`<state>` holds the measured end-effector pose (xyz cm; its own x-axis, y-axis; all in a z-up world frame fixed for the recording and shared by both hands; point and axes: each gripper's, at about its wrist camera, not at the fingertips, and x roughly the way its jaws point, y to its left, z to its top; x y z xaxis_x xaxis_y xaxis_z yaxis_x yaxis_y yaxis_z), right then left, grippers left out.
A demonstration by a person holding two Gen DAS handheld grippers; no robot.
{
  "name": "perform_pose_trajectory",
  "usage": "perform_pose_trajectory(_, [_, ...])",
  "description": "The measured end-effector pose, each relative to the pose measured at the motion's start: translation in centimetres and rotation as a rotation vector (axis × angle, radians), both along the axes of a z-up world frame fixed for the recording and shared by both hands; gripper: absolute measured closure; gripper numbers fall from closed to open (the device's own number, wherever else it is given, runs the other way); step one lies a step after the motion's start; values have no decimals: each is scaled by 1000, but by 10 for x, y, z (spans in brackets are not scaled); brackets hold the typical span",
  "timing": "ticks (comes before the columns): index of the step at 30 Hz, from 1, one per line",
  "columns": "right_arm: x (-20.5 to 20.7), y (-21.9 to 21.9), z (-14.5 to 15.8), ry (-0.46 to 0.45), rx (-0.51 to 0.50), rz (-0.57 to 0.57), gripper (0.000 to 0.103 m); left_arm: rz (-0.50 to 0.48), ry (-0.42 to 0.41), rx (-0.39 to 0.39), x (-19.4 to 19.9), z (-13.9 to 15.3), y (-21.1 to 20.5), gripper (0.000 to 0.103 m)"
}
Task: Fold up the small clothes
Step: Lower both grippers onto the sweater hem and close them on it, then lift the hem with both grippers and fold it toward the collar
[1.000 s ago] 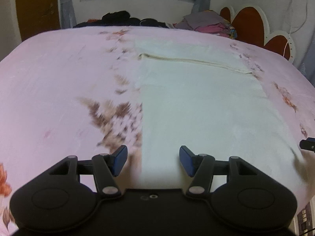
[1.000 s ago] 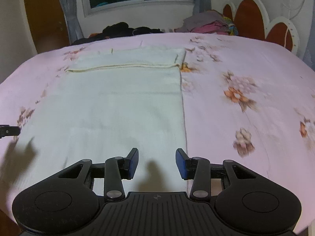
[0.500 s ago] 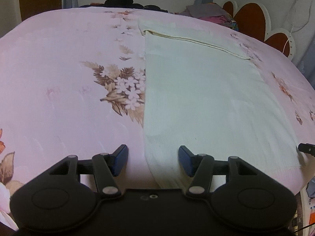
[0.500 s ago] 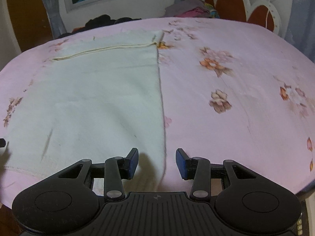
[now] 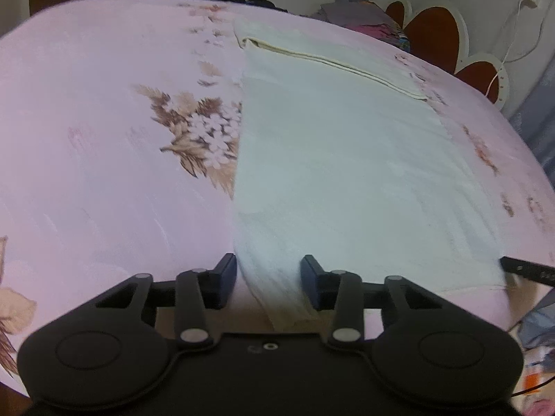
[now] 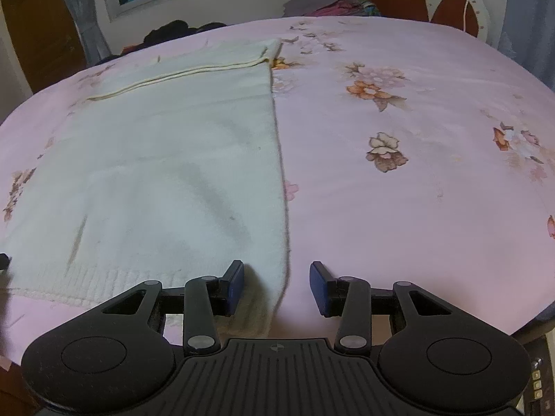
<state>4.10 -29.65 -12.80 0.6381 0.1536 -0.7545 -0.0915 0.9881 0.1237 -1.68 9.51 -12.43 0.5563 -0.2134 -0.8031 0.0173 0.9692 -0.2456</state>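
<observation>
cream knit garment (image 5: 340, 173) spread flat on pink floral bed (image 6: 399, 208), far edge already folded. left tongs (image 5: 269, 279) closing astride near-left corner, not yet clamped; right tongs (image 6: 276, 284) apart astride near-right corner. main fold still pending.

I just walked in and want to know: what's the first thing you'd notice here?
The big cream-white garment spread flat on the pink flowery bedsheet stands out first. Then the two black claws at its near corners: the left claw is closing around the left corner, and the right claw sits open around the right one. Behind the bed, red petal-shaped headboard panels also catch the eye.
</observation>
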Motion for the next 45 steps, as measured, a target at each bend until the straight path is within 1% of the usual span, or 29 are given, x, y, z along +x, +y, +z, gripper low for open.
perform_pose_trajectory(5, [-3,5,0,14,26,6,61,-20,42,-84,0,-3,1,73])
perform_pose_trajectory(7, [-5,6,0,19,38,8,62,-29,50,-108,1,-4,1,83])
perform_pose_trajectory(9, [-5,7,0,21,42,11,62,-36,54,-121,1,-7,1,85])
perform_pose_trajectory(10, [-5,8,0,22,44,12,68,-37,51,-123,2,-8,1,87])
perform_pose_trajectory(12, [-6,8,0,28,61,10,87,-37,51,-132,3,-9,2,89])
perform_pose_trajectory(14, [-6,9,0,30,58,7,87,-42,52,-138,5,-9,3,90])
perform_pose_trajectory(16, [-6,9,1,34,62,5,88,-48,46,-140,7,-9,5,95])
perform_pose_trajectory(17, [-6,9,1,35,62,6,89,-50,41,-143,7,-9,5,96])
perform_pose_trajectory(18, [-6,9,1,40,68,10,95,-50,39,-147,8,-9,6,96])
perform_pose_trajectory(23, [-4,7,7,39,95,13,98,-80,11,-148,11,-2,4,97])
perform_pose_trajectory(27, [2,7,20,10,154,16,98,-78,-31,-172,21,10,5,97])
perform_pose_trajectory(33, [31,10,48,-57,217,18,99,-52,-112,-205,54,36,9,98])
perform_pose_trajectory(37, [62,12,68,-106,237,23,99,-40,-160,-222,88,53,9,98])
perform_pose_trajectory(42, [114,11,86,-145,270,30,99,-1,-191,-253,133,62,10,98])
perform_pose_trajectory(45, [150,13,92,-170,273,29,99,21,-218,-252,163,66,10,98])
